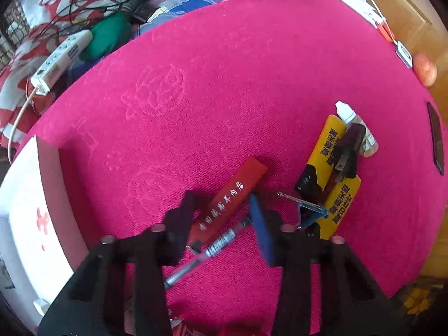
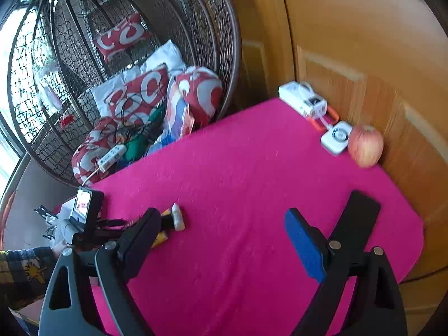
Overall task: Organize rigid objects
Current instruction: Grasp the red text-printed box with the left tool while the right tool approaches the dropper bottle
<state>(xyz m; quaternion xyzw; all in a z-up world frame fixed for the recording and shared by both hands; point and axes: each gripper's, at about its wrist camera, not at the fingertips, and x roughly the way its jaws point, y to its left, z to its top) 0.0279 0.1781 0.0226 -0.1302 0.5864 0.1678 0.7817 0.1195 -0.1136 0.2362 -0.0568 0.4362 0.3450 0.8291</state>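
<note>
On the pink cloth (image 1: 212, 89) lies a red box with white lettering (image 1: 229, 198), with a clear pen (image 1: 212, 246) beside it. My left gripper (image 1: 224, 204) is open, its fingers on either side of the red box's near end. To the right lie two yellow-black packs (image 1: 327, 145), a black plug (image 1: 347, 151), a white bottle (image 1: 347, 112) and a blue clip (image 1: 310, 212). My right gripper (image 2: 224, 221) is open and empty above the pink cloth (image 2: 252, 168). The white bottle (image 2: 177, 217) shows by its left finger.
A white box (image 1: 25, 218) stands at the left edge. A white charger (image 2: 302, 98), a small white device (image 2: 336, 137) and an apple (image 2: 365, 145) sit at the far edge by the wooden door. A black phone (image 1: 436, 137) lies right. A power strip (image 1: 61, 56) lies on cushions.
</note>
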